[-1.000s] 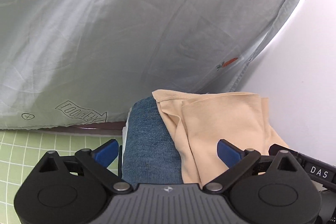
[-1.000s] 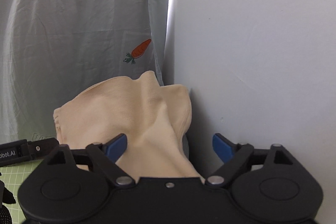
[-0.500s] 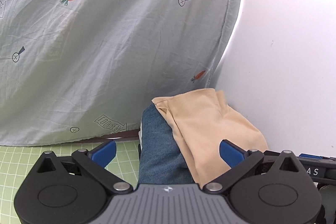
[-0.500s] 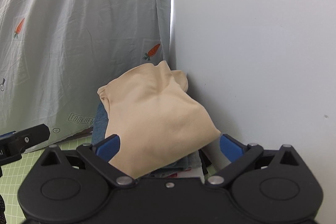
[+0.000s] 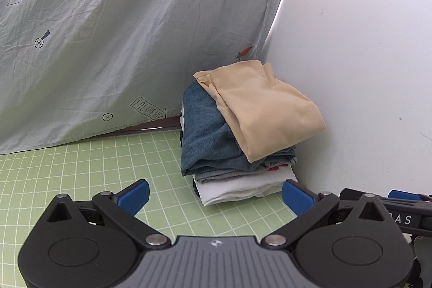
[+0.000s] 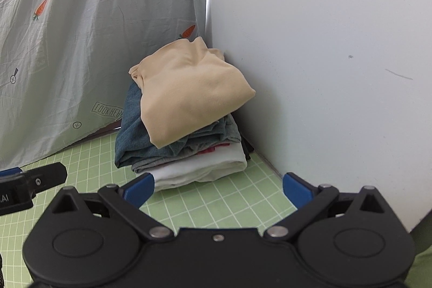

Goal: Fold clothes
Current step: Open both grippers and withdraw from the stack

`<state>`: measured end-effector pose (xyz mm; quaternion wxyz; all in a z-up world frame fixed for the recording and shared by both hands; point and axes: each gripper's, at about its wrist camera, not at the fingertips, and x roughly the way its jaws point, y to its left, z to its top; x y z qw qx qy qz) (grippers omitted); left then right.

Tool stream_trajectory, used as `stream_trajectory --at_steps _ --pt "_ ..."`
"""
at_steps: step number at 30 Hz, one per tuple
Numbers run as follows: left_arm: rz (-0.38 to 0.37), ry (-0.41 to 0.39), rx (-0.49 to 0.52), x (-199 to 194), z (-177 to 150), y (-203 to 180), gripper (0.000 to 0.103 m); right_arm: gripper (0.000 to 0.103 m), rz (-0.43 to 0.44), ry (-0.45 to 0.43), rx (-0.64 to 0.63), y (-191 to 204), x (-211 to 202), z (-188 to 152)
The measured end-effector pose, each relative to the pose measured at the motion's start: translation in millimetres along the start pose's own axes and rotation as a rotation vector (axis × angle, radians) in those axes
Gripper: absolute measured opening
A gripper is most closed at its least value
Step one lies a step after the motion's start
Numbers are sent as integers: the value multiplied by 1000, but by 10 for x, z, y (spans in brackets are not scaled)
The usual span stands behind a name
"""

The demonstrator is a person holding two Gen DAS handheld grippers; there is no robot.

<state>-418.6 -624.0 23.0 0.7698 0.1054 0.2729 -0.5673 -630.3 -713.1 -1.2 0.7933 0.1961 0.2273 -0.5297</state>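
— What is carrying everything here?
— A green gridded cutting mat (image 5: pixel 81 166) is covering the surface.
— And what is lying on it?
— A stack of folded clothes (image 5: pixel 237 153) is sitting on the mat, its white bottom garment (image 6: pixel 199 169) touching the grid, in the corner against the white wall (image 6: pixel 324 58).

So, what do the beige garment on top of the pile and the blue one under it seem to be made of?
The beige garment looks like a thin, smooth knit, perhaps cotton jersey: matte, with soft rounded folds and a stitched hem. The blue garment seems thicker and rougher, with a mottled, fuzzy surface, possibly denim or terry; the pictures leave that open.
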Motion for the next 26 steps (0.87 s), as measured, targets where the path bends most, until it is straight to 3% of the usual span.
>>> stream_trajectory --at_steps 9,26 --pt "-7 51 48 -146 -268 -74 103 102 -3 51 -8 14 -213 -325" --pt "-4 33 60 -264 -276 -26 103 102 13 40 -12 123 -257 -322"
